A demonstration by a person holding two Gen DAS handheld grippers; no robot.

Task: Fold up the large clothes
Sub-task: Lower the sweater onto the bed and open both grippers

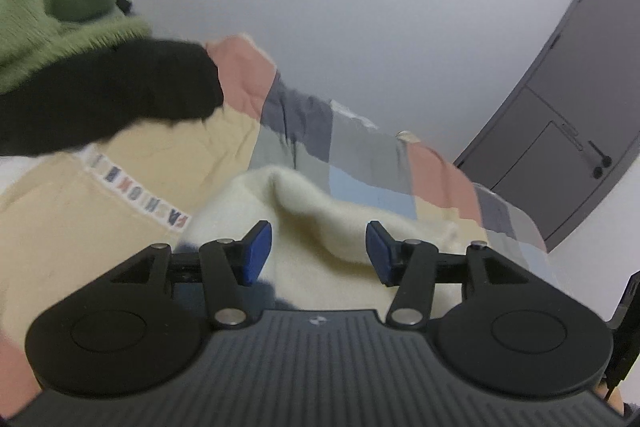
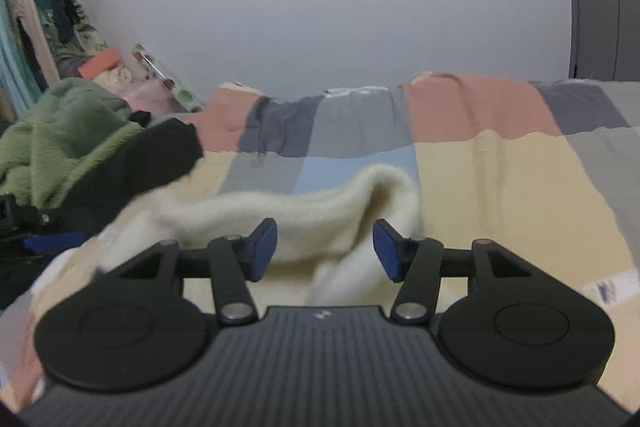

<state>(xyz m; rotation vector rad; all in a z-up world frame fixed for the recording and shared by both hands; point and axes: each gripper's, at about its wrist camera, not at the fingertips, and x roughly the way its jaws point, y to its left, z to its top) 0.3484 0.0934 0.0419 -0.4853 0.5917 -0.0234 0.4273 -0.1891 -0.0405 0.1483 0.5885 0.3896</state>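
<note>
Both my left gripper (image 1: 319,253) and right gripper (image 2: 325,251) hang with jaws wide, gripping nothing — poised over the cream sweater (image 2: 332,203), rumpled mid-bed on the patchwork bedspread (image 2: 500,163), for a hem grab.

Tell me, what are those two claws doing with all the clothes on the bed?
A person is holding a claw in each hand to fold clothes. Both the left claw and the right claw are open, holding nothing, with the fluffy cream garment bunched up right in front of them on the patchwork bedspread. A green sweater and a black garment lie piled to one side. Nothing looks folded yet.
</note>
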